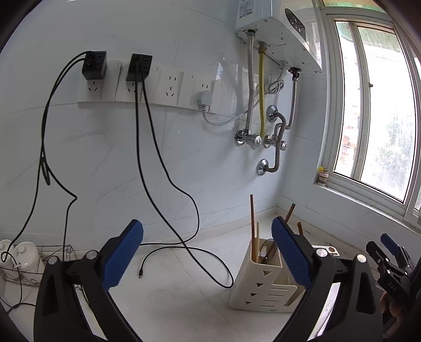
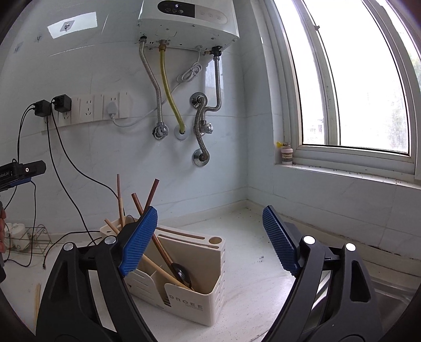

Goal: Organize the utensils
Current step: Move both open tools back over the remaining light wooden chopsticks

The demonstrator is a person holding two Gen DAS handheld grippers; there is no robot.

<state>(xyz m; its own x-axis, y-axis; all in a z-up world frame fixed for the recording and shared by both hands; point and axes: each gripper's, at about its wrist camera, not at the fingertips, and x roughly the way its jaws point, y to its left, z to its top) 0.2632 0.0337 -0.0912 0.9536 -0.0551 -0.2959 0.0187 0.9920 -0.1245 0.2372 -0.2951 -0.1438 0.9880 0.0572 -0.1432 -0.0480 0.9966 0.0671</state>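
Note:
A cream utensil holder stands on the white counter near the corner. Several wooden chopsticks and brown-handled utensils stand in it; a dark spoon bowl lies in its front compartment. A loose chopstick lies on the counter at the left. My left gripper is open and empty, left of the holder. My right gripper is open and empty, above the holder's right side. It also shows in the left wrist view.
Black cables hang from wall sockets onto the counter. A wire rack with white cups stands at the left. A water heater with pipes hangs above. A window and a sink are at the right.

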